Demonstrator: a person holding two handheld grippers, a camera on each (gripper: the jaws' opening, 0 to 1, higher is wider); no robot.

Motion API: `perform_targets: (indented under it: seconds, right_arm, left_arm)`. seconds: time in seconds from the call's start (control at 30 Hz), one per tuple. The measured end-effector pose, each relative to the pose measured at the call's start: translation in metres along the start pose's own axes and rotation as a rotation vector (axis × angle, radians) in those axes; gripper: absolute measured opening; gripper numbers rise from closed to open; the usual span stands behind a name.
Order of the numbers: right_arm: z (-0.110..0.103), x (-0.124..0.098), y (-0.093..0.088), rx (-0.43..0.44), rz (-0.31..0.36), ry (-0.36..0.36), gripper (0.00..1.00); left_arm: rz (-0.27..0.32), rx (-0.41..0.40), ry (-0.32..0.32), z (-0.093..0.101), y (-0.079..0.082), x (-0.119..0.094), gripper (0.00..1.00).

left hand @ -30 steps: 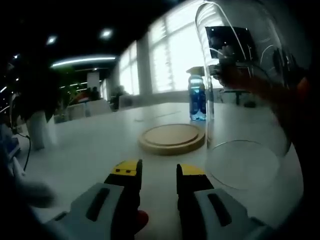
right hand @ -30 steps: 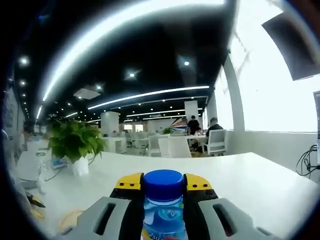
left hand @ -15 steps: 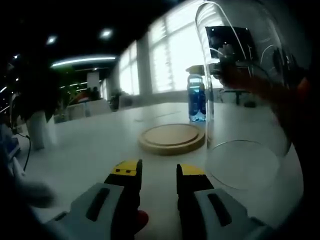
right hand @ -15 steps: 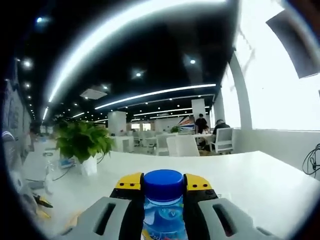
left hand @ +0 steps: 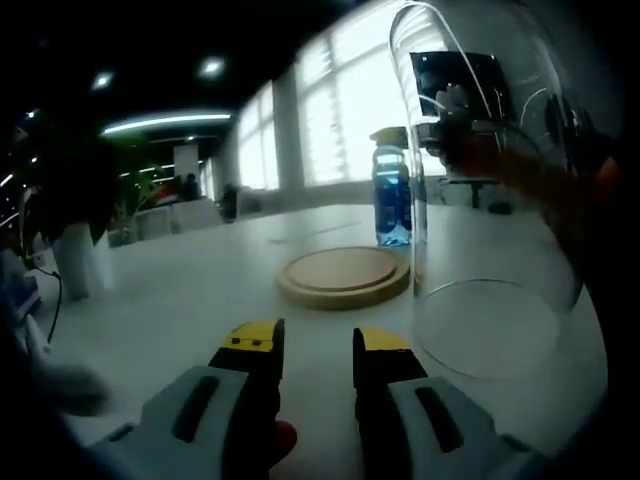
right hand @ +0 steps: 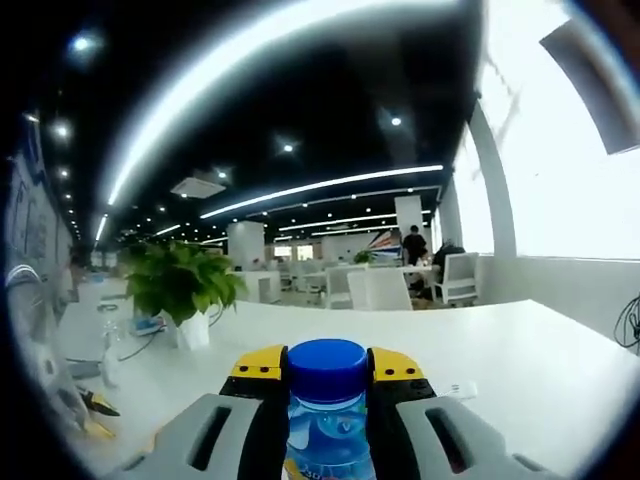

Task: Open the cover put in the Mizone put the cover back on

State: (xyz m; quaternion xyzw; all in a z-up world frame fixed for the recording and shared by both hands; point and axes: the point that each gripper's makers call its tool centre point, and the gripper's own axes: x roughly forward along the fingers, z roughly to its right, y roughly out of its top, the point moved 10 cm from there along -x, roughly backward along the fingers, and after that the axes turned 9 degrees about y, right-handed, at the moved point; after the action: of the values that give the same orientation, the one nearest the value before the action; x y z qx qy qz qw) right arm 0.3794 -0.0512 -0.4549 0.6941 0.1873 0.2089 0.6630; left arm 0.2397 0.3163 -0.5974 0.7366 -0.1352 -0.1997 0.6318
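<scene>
Left gripper view: the left gripper [left hand: 318, 345] sits low over the white surface [left hand: 180, 290], its yellow-tipped fingers [left hand: 250, 338] set narrowly apart with nothing between them. Ahead of it, a round wooden base [left hand: 345, 275] lies flat on the surface, uncovered. To the right of the base, the clear glass cover [left hand: 490, 190] is off the base and tilted, its open rim facing the camera; what supports it cannot be told. Seen partly through the glass, the right gripper [left hand: 415, 135] holds the Mizone bottle [left hand: 392, 200] upright by its top, above the surface just behind the base's far right edge.

Right gripper view: the fingers [right hand: 258, 365] are closed on the neck of the bottle, either side of its blue cap [right hand: 326, 367]. A potted plant [right hand: 185, 290] stands on the surface to the left.
</scene>
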Motion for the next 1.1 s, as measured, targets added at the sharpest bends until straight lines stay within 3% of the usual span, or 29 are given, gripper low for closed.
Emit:
perform_targets:
  seconds: [0.43, 1.1]
  right_arm:
    - [-0.017, 0.001, -0.002, 0.009, -0.003, 0.063, 0.23]
    - [-0.022, 0.005, -0.005, -0.015, 0.022, 0.095, 0.24]
  left_arm:
    - [-0.001, 0.0, 0.001, 0.0, 0.0, 0.0, 0.21]
    - [0.0, -0.007, 0.002, -0.001, 0.0, -0.001, 0.21]
